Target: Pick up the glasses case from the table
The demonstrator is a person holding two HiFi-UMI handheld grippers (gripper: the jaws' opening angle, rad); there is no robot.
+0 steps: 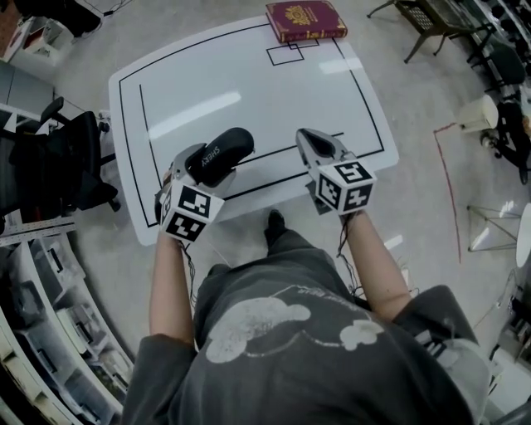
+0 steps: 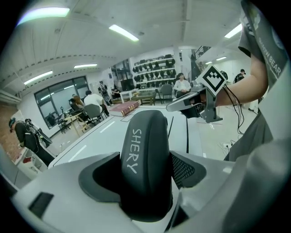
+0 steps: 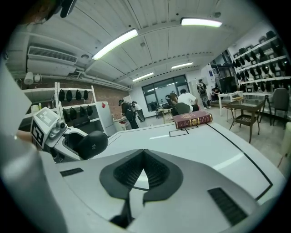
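Observation:
A black glasses case (image 1: 221,153) with white lettering is clamped in my left gripper (image 1: 199,166), lifted above the near left part of the white table (image 1: 249,83). In the left gripper view the glasses case (image 2: 145,159) fills the space between the jaws and points away from the camera. My right gripper (image 1: 314,148) hovers over the near right part of the table, shut with nothing between its jaws. The right gripper view shows its own closed jaws (image 3: 144,170) and, at far left, the glasses case (image 3: 92,144) held by the left gripper.
A dark red book (image 1: 305,20) lies at the table's far edge beside a small black-outlined square. Black lines mark a border on the table top. A black chair (image 1: 58,166) stands to the left, shelving at lower left, chairs and stands at the right.

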